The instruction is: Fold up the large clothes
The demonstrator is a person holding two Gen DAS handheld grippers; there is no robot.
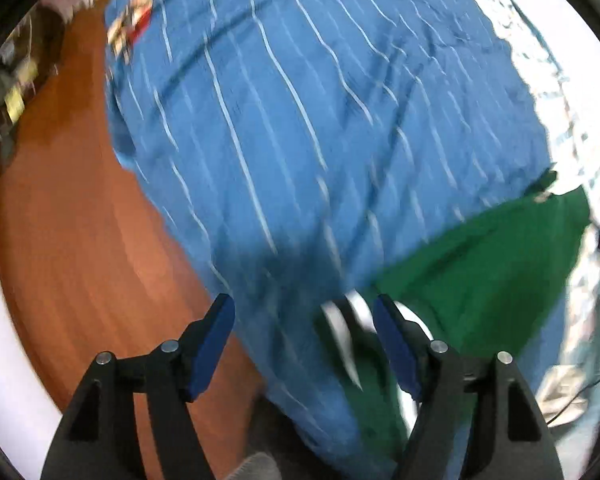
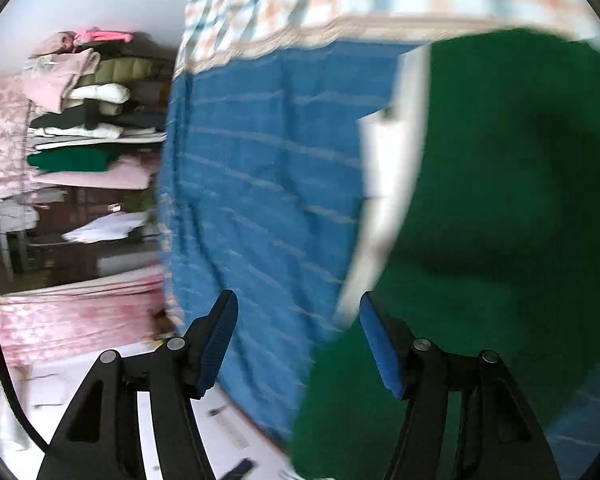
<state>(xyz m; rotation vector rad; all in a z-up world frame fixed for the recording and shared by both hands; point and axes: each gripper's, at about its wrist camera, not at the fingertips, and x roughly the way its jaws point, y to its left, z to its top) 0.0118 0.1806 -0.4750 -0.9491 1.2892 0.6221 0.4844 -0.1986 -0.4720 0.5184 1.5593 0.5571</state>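
Both the left tongs (image 1: 304, 336) and right tongs (image 2: 298, 338) gape wide, holding nothing, over a green garment (image 2: 500, 220) lying on the blue striped bedcover (image 1: 300, 120).

The right gripper (image 2: 298, 336), its blue-padded jaws spread apart, points at a blue white-striped bedcover (image 2: 268, 184) straight ahead, with a white-edged green garment (image 2: 500, 208) filling its right side and shelves of stacked folded clothes (image 2: 88, 108) off to its left.
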